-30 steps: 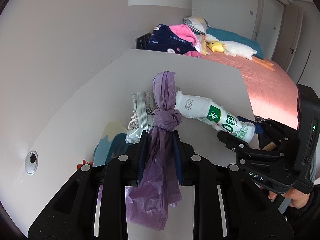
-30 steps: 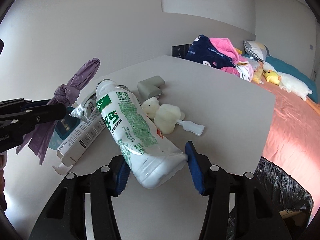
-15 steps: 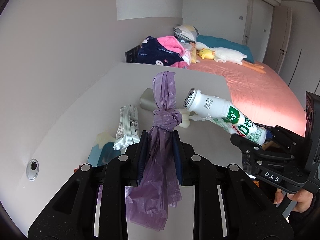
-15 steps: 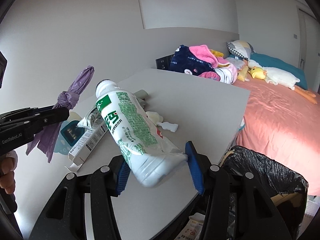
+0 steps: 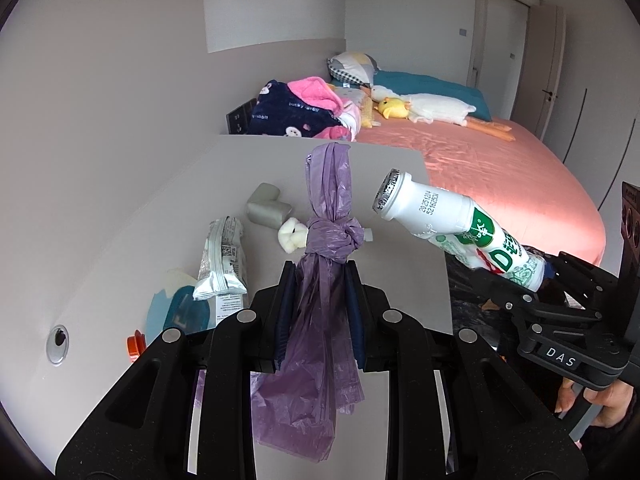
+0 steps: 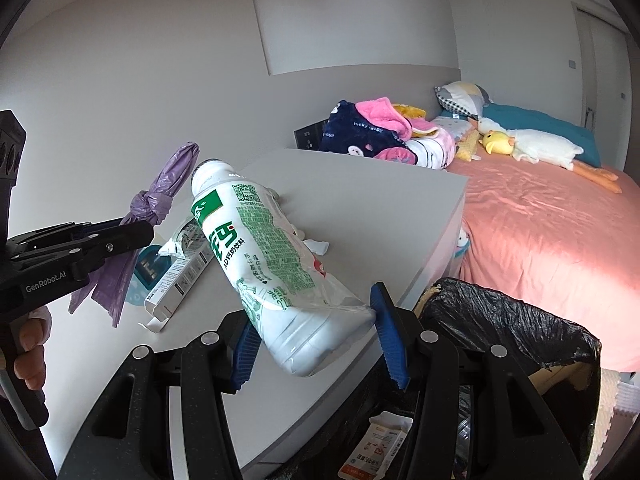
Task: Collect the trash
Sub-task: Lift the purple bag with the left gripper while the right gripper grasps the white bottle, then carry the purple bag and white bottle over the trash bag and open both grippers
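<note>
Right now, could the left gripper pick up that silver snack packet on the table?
Probably not yet: the left gripper is shut on the purple bag; the snack packet itself lies uncovered.

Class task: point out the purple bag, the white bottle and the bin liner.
purple bag [image 5: 334, 238], left wrist view, on its knot.
white bottle [image 6: 264, 252], right wrist view, on its green label.
bin liner [image 6: 508, 320], right wrist view, on its black rim.

Home bedroom: a bed [image 6: 560, 232] in a pink sheet is lying beside the grey worktop [image 6: 360, 208], carrying pillows [image 5: 352, 66], folded blankets [image 5: 296, 110], plush ducks [image 6: 528, 144].
</note>
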`<state>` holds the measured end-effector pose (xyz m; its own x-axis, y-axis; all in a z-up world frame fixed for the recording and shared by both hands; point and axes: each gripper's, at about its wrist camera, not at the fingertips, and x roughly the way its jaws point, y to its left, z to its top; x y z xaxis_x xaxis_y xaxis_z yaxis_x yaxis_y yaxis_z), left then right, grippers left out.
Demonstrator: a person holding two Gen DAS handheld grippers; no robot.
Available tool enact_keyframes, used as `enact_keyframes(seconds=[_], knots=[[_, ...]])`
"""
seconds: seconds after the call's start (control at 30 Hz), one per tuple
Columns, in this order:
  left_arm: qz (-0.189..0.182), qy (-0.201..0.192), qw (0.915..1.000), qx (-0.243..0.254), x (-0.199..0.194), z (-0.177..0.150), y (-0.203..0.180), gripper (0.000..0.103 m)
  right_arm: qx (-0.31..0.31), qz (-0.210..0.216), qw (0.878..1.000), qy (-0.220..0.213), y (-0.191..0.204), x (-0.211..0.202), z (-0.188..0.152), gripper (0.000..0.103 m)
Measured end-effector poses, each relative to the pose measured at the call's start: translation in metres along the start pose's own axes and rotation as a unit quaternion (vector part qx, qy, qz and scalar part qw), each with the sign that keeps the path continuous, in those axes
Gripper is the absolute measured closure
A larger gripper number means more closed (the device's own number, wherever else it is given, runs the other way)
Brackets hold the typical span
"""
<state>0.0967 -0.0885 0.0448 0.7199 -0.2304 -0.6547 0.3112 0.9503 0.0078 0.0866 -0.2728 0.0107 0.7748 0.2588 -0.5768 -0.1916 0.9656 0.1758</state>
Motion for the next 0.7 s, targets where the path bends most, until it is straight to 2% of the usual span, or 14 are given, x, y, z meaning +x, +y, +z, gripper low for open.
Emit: enact_keyframes(seconds=[0.7], knots=[[-0.028,0.000,0.9994,0.018,-0.007,-0.002,-0.054,0.079,0.029,-0.021,0.999,-0.030,-0.040,-0.055,-0.011,0.049]])
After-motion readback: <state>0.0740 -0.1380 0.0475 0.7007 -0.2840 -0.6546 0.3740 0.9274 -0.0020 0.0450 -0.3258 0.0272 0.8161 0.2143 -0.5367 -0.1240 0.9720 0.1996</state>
